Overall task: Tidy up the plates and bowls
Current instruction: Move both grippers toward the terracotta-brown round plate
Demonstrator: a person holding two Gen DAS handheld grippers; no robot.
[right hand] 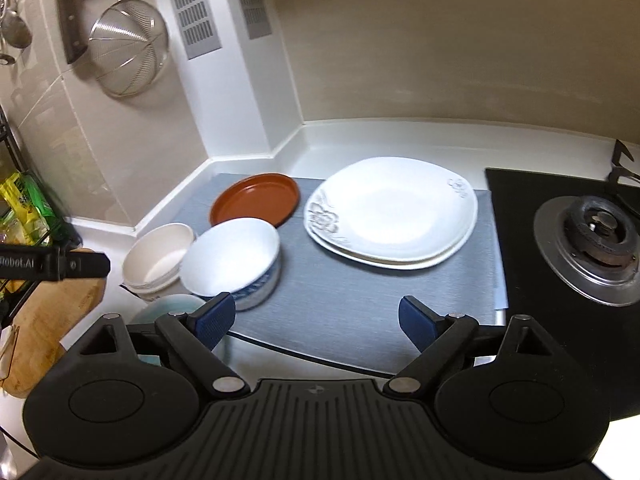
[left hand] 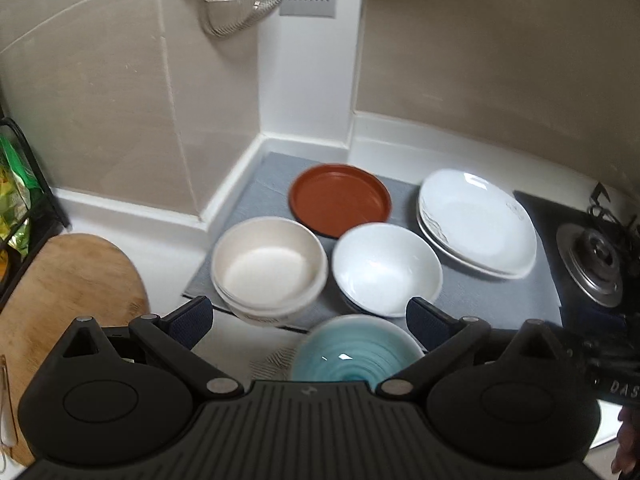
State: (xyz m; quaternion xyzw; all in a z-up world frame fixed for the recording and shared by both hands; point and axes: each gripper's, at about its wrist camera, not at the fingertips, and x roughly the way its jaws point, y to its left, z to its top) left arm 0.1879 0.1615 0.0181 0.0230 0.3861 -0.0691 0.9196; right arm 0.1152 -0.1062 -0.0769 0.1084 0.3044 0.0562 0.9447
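Both claws, left claw (left hand: 307,322) and right claw (right hand: 316,319), gape empty above the desk (right hand: 360,140). Teal bowl (left hand: 356,350) sits just off the grey mat (right hand: 352,320), probably the next pick: lower, close on rim.

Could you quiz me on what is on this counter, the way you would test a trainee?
1. True or false: the brown plate lies on the grey mat.
2. Which dish lies off the mat, nearest the left gripper? A) blue bowl B) white square plates C) brown plate
3. Fill in: the jaws of the right gripper are ____ and hold nothing.

Key: 1 true; 2 A; 3 open.
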